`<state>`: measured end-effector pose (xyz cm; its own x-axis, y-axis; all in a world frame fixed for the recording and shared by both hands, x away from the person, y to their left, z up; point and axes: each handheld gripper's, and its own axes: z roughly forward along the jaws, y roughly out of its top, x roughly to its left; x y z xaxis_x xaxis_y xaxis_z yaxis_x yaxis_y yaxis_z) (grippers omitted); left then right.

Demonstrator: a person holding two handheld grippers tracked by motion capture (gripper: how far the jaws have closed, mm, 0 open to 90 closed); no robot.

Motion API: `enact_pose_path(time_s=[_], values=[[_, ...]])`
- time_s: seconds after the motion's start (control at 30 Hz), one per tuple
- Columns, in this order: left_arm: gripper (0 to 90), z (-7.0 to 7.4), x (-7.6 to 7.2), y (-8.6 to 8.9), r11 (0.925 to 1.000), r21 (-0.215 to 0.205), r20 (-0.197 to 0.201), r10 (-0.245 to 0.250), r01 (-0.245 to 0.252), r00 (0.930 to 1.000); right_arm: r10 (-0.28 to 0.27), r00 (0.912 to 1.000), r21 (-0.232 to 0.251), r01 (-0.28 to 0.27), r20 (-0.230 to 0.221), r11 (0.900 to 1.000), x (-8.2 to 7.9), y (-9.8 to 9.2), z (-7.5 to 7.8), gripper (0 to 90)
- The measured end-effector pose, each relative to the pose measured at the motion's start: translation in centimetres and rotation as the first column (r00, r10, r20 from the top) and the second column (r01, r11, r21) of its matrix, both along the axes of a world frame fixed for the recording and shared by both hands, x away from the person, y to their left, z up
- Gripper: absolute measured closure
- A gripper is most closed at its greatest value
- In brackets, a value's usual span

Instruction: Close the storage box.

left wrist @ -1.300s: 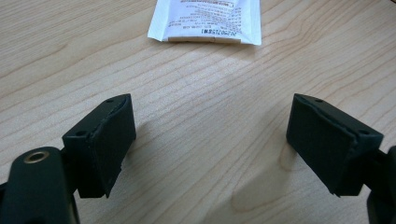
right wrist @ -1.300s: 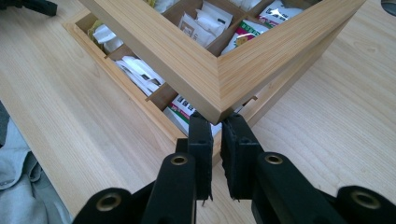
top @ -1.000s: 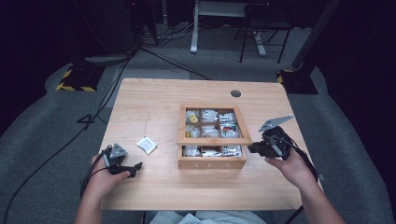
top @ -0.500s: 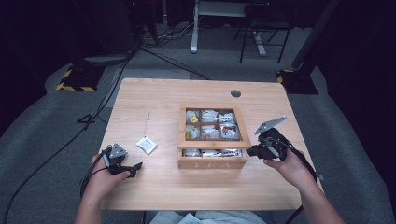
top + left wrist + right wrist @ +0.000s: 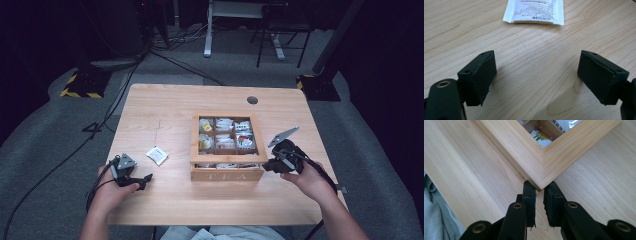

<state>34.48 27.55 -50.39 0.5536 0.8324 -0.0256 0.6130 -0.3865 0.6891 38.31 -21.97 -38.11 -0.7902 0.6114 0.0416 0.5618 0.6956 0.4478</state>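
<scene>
A wooden tea box (image 5: 227,175) with a windowed lid stands right of the table's middle, with several packets in its compartments. My right gripper (image 5: 266,165) is at its front right corner. In the right gripper view the jaws (image 5: 540,188) are nearly together, and the corner of the box frame (image 5: 544,162) is wedged between their tips. A white tea sachet (image 5: 157,155) lies flat left of the box. My left gripper (image 5: 143,181) rests near the front left of the table. Its jaws (image 5: 536,72) stand wide apart over bare wood, and the sachet (image 5: 534,11) lies just ahead of them.
The light wooden table (image 5: 165,115) has a round cable hole (image 5: 252,100) at the back right. Its front edge runs close under both hands, and grey clothing (image 5: 436,215) hangs just past that edge. Cables, a desk frame and chair legs stand on the carpet beyond.
My right gripper has crept a little left and nearer onto the box's front right corner. The left gripper and the sachet have kept still.
</scene>
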Motion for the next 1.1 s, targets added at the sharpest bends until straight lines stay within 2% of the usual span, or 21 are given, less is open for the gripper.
enact_pose_path(time_s=[0.67,1.1], values=[[16.2,0.0,0.1,-0.1,1.0000,-0.001,0.005,0.000,0.000,1.0000,0.016,0.9990,-0.078,-0.020,-0.043,0.997,0.2,0.7,-1.3,77.9],[16.3,0.0,0.2,-0.1,1.0000,-0.002,0.004,-0.004,0.004,1.0000,0.019,0.9981,-0.102,-0.025,-0.058,0.994,0.2,0.8,-1.6,75.5]])
